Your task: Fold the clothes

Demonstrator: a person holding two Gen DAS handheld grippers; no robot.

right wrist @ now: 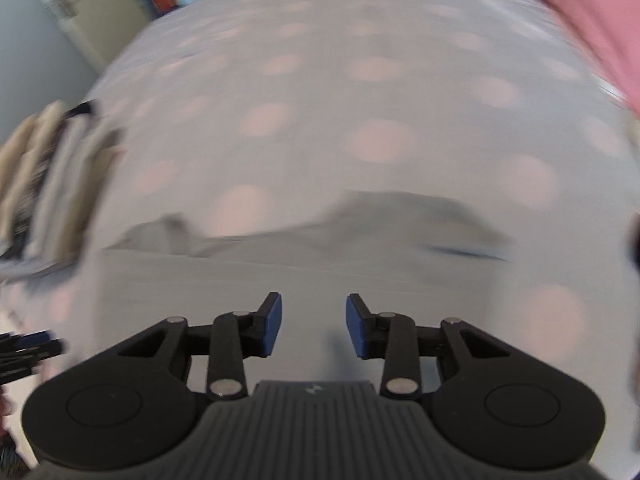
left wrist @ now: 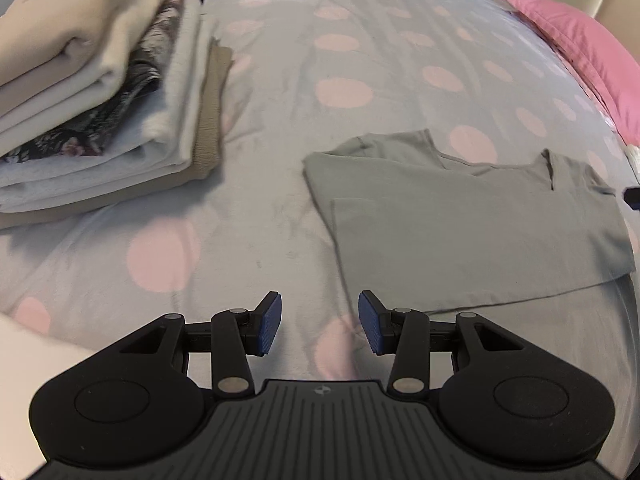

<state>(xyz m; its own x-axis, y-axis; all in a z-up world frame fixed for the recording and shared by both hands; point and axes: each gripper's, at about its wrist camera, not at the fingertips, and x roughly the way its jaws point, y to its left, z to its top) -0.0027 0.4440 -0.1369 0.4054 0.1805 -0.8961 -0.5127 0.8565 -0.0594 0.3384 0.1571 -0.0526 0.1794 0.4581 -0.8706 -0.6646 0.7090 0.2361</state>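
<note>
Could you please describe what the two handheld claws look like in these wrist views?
Both look alike. The left claw and right claw are matte black, with blue ribbed pads on the fingertips, jointed link arms fastened by silver round pins, two round housings at the sides, and a ridged dark grey centre plate bearing a small round emblem. No cables or sleeves show.

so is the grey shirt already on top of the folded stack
No, the grey shirt lies flat on the bedspread, apart from the folded stack.

Grey shirt (left wrist: 472, 224) on pink-dotted pale bedspread (left wrist: 360, 60); pink pillow (left wrist: 580, 40).
</note>
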